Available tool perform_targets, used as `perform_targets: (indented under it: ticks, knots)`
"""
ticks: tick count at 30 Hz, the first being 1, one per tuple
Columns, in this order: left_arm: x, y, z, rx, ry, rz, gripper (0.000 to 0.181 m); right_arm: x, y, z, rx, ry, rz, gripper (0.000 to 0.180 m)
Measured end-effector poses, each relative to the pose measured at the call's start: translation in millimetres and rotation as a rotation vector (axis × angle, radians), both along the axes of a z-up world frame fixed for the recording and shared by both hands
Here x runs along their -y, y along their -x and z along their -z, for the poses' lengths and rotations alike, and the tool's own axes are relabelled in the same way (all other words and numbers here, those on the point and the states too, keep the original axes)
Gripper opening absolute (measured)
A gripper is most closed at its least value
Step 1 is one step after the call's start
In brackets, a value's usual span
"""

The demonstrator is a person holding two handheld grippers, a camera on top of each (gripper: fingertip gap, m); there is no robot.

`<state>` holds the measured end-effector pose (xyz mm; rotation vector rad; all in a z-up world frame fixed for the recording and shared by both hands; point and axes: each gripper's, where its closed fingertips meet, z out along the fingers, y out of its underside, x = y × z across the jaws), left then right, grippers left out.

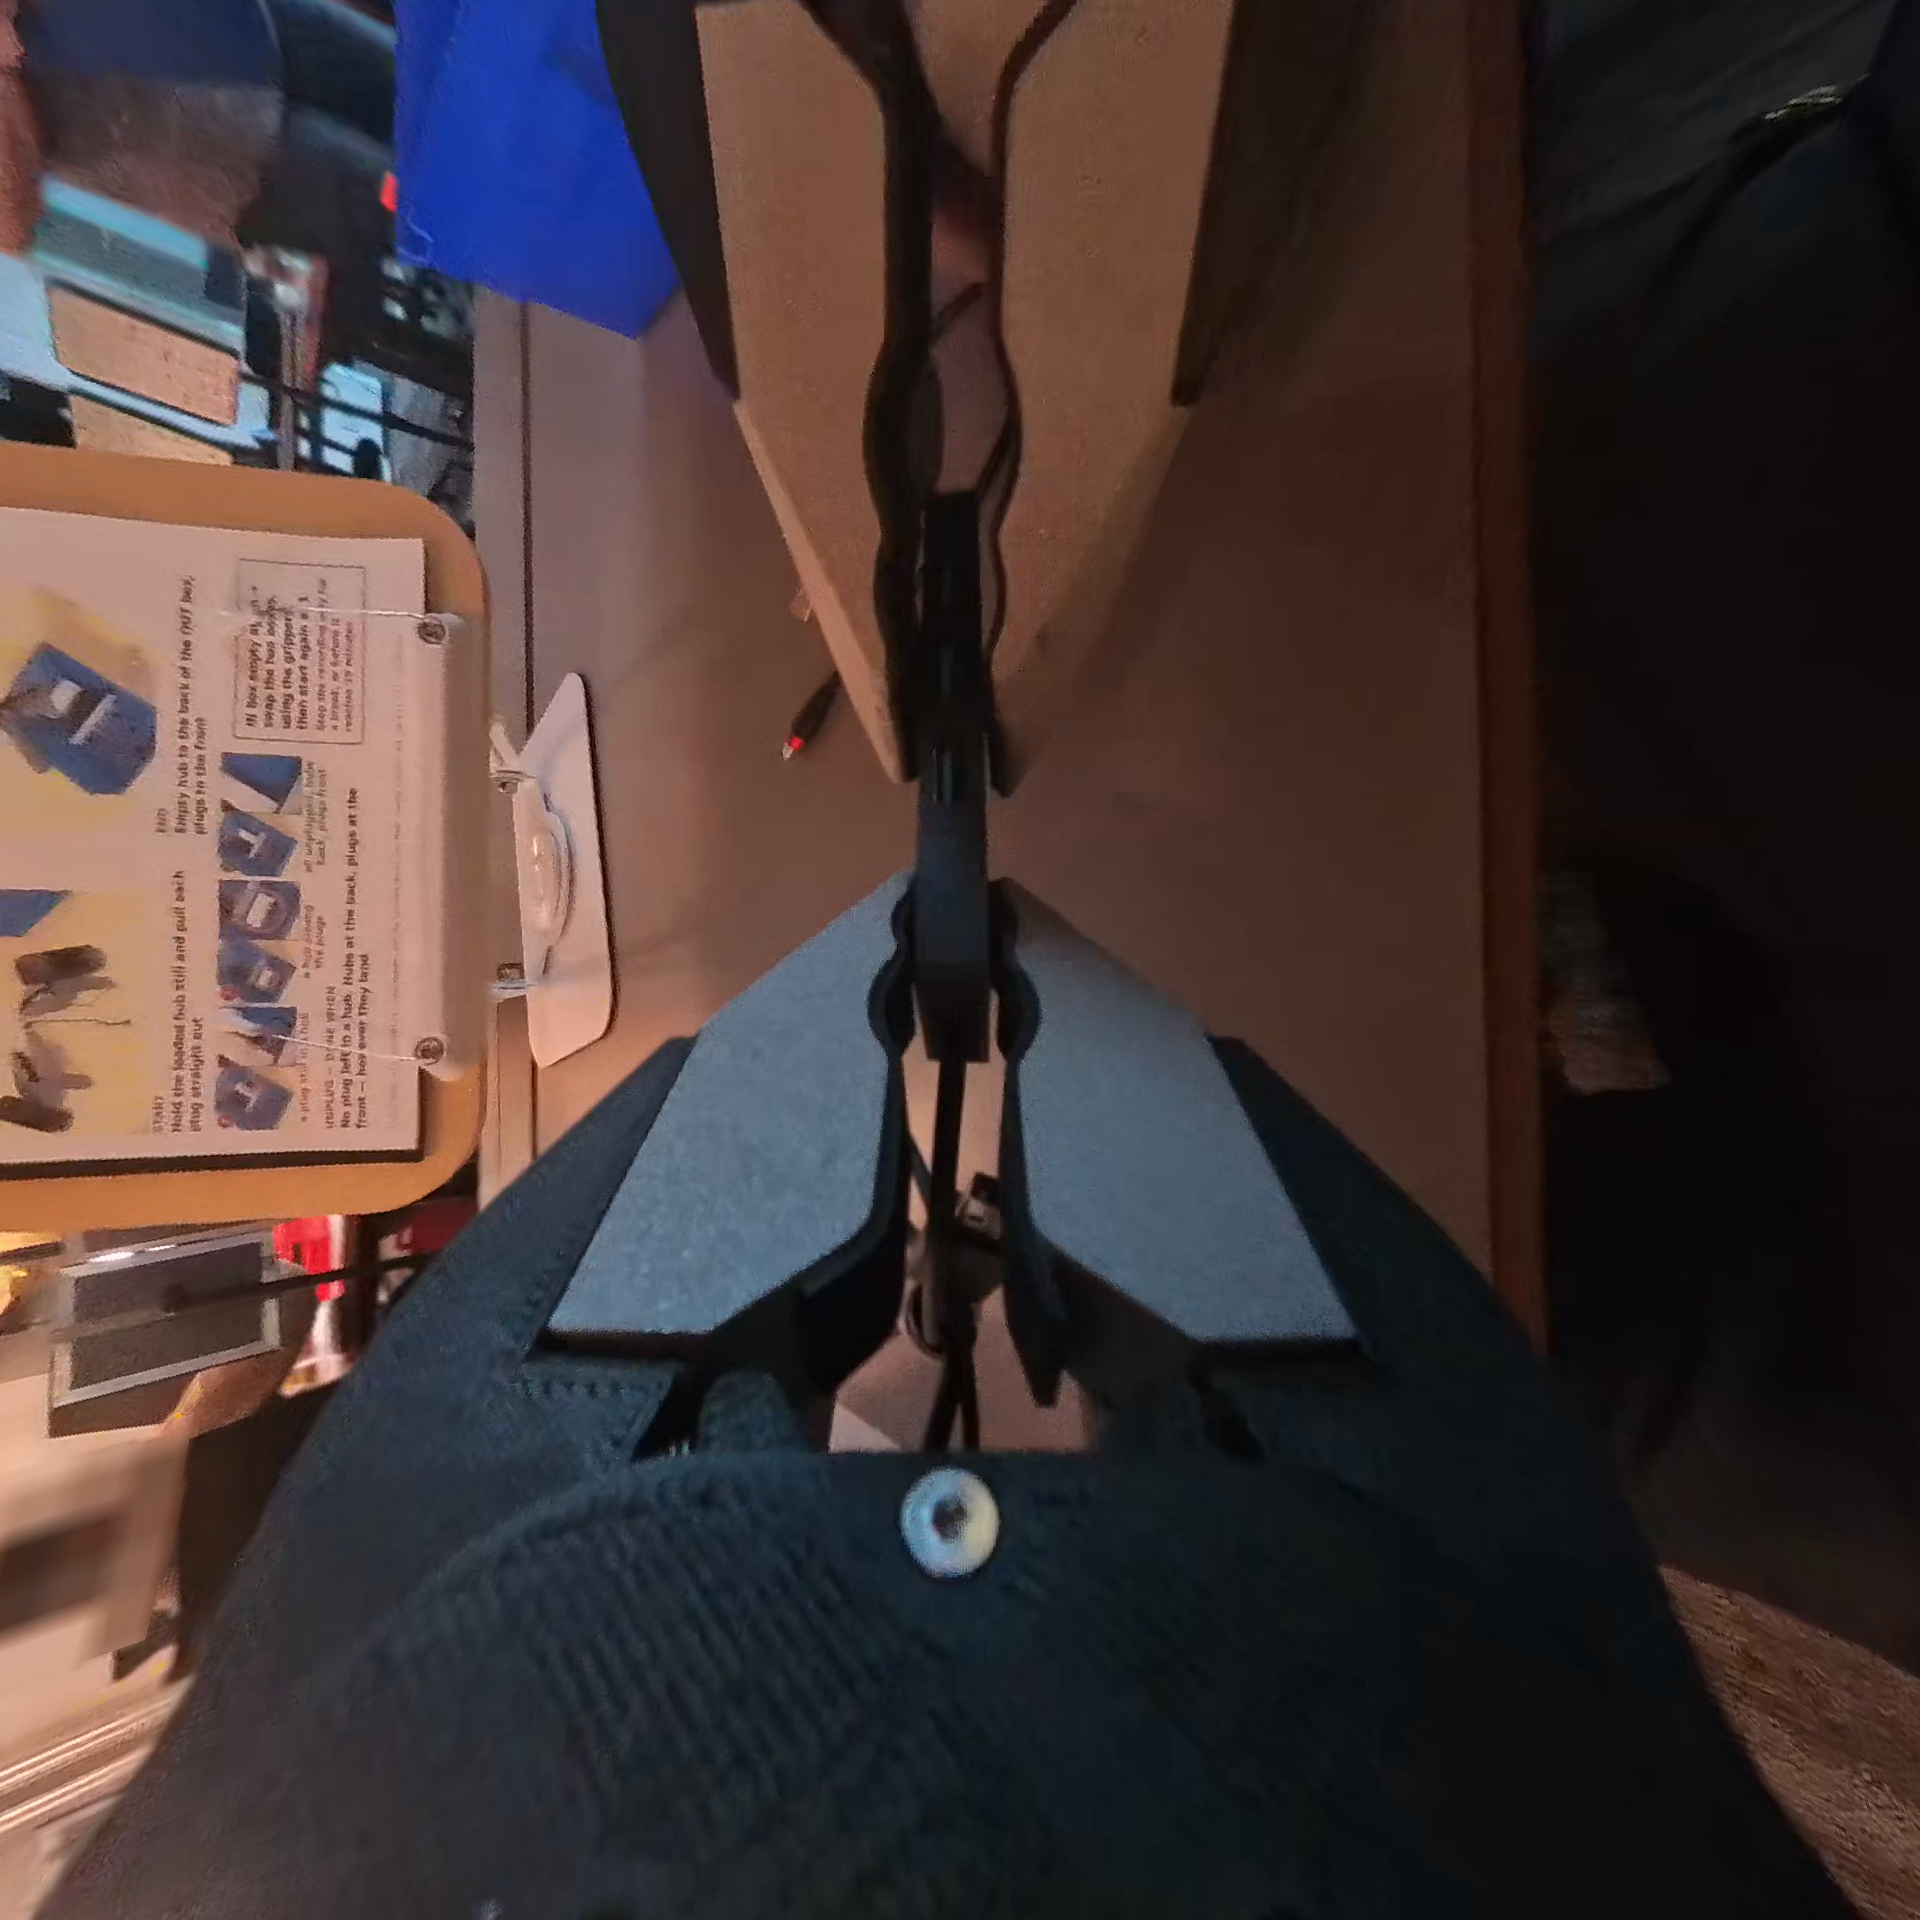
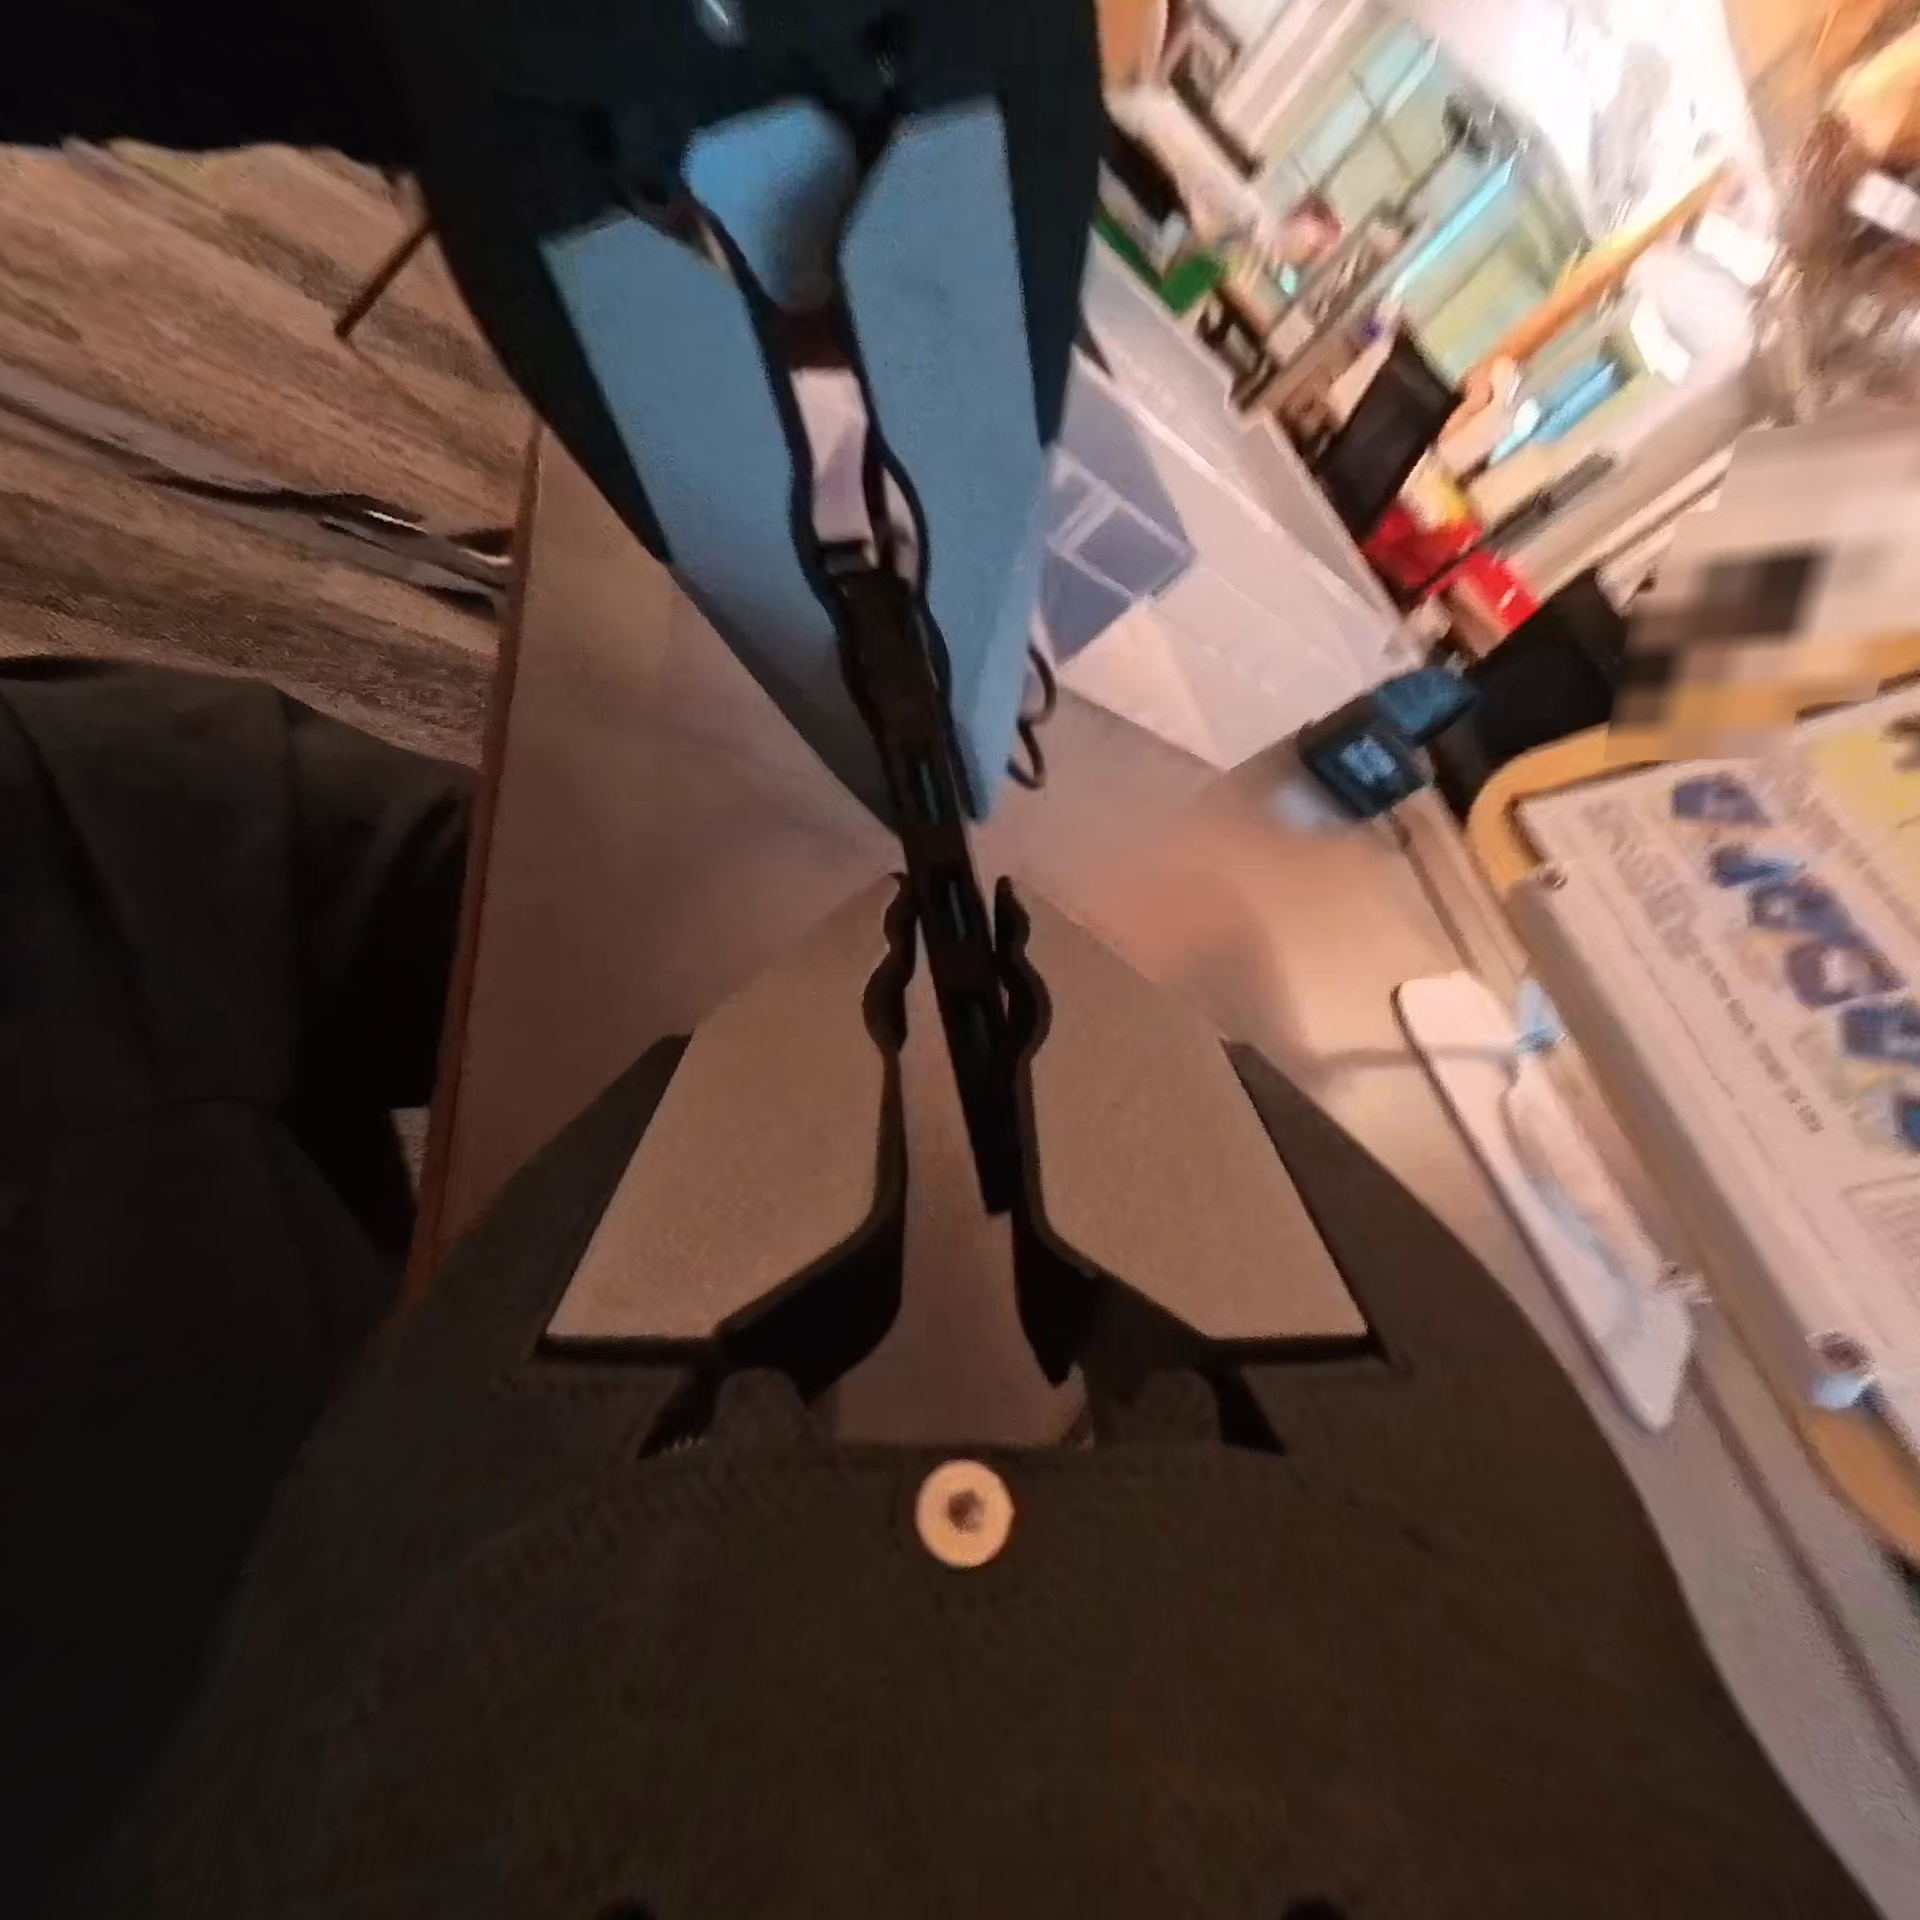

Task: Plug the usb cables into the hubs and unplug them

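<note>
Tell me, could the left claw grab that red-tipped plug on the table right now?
Probably not: the left claw is shut on a black USB part that the right claw also holds, so it has no free grip. The red-tipped plug lies uncovered on the table.

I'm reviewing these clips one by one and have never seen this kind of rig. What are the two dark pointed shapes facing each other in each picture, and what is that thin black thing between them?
No robot arm here: a person holds one two-finger gripper in each hand, each with a camera looking along its fingers. In the left wrist picture, the left gripper fills the bottom and the right gripper points back from above. The right wrist picture shows the reverse: right gripper below, left gripper above. Both are closed on the same slim black USB hub, held above a tan table. A cable trails from it. An instruction sheet stands at the side.
</note>
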<state>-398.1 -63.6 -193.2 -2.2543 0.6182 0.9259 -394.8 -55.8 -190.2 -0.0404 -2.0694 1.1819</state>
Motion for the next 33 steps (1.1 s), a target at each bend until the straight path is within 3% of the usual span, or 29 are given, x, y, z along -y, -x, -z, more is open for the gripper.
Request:
perform_targets:
  ticks: [5, 14, 19, 24, 29, 33]
  knots:
    - [4.1, -10.6, -15.5, 0.131, -0.07, 0.019, 0.008, -7.3, 8.6, 5.7, 0.054, -0.007, 0.04, 0.013]
    - [-23.0, -23.0, -13.1, 0.136, -0.131, 0.072, 0.009, -6.0, 7.8, 11.4, -0.02, -0.099, 0.048, 0.009]
    - [-21.0, -6.8, 4.4, 0.115, -0.071, -0.006, 0.011, -7.1, 9.8, 14.4, -0.043, -0.141, 0.07, 0.009]
    - [-14.5, -3.1, -9.7, 0.009, -0.066, -0.013, 0.008, -9.0, 10.8, -1.9, -0.023, -0.021, 0.077, 0.013]
    - [13.5, 34.5, -30.0, -0.041, -0.123, -0.2, 0.008, -74.7, 46.8, -38.1, 0.048, 0.213, 0.352, 0.02]
    - [18.0, 52.9, -36.9, -0.104, -0.157, -0.293, 0.008, -132.7, 54.1, -65.7, 0.266, 0.402, 0.501, 0.028]
